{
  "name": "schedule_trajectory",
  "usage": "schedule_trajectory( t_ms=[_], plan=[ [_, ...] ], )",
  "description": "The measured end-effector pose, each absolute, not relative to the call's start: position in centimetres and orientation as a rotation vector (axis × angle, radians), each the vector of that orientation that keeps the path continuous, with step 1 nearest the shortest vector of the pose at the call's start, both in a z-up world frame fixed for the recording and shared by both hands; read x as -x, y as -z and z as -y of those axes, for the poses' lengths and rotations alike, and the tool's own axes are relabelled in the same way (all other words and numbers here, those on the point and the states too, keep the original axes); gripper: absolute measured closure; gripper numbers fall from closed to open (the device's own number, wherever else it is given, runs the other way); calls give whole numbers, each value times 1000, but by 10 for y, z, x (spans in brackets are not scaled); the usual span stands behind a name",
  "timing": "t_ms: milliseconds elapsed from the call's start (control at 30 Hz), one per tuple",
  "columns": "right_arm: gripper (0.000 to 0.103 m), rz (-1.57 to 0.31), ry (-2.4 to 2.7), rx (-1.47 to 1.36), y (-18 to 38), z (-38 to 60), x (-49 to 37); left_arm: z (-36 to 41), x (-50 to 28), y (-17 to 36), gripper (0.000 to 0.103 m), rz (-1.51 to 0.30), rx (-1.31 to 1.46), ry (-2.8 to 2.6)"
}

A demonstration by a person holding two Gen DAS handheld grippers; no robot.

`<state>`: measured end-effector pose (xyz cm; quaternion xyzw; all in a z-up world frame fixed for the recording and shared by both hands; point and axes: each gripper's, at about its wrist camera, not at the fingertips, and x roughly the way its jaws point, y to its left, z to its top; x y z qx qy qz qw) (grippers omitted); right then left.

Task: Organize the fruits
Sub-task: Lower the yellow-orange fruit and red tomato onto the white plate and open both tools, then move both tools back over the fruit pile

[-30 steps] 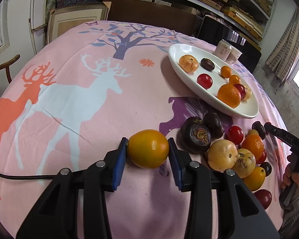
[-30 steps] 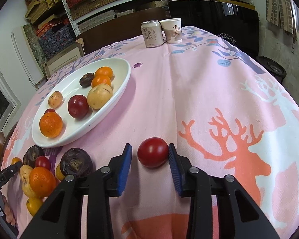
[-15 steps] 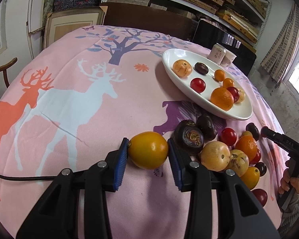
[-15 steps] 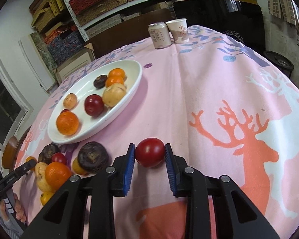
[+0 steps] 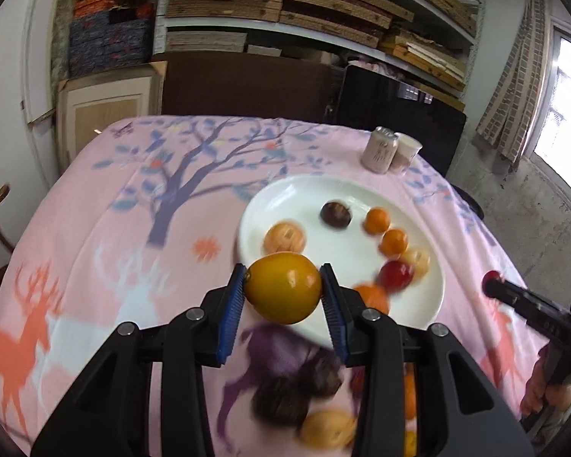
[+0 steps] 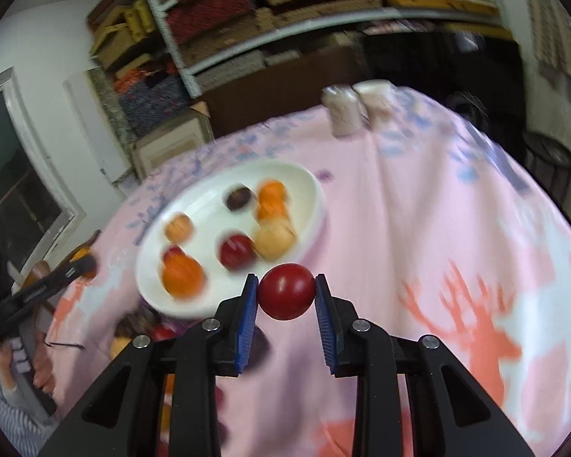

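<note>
Left wrist view: the left gripper is clamped on a yellow fruit, both blue pads pressing its sides, held clear of the cloth at the plate's 7 o'clock rim. The right wrist view shows the right gripper closed on a red fruit, held off the cloth at the plate's 5 o'clock edge.

Progress: seven fruits appear to lie on the plate; two more are in transit. Judged partly done, since a loose pile remains on the cloth at 6 o'clock of the plate.

Limits: both frames are motion-blurred. The pile is largely hidden behind the gripper bodies, so its count cannot be told. The can and cup at 1 o'clock are unreadable.
</note>
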<state>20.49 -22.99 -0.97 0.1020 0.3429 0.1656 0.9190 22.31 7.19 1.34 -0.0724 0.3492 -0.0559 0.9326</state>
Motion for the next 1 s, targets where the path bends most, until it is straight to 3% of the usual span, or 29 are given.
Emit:
schedule_trajectory(
  t_ms=[167,467,533,567,600,767,867,933,1000],
  plan=[
    [73,-682,-428,-118,-10,181,-237,-51,-295,-15,64,-744,112,122],
    [72,-766,-468,-39,9,133,-300,-47,-377,28,65,-848,117,124],
    [72,-784,-468,-42,15,130,-304,-46,-379,27,56,-838,105,135],
    [69,-793,-464,-47,18,131,-304,-45,-378,24,52,-828,97,135],
    [58,-799,-465,-53,20,131,-305,-44,-375,22,46,-817,88,130],
    [44,-712,-428,-82,0,149,-288,-51,-348,4,45,-781,84,119],
    [32,-636,-409,-118,-16,166,-270,-61,-317,-6,36,-761,107,108],
    [20,-566,-350,-128,-23,184,-245,-67,-290,-10,23,-743,118,89],
    [17,-523,-292,-128,-20,201,-224,-72,-261,-11,23,-725,124,70]
  ],
)
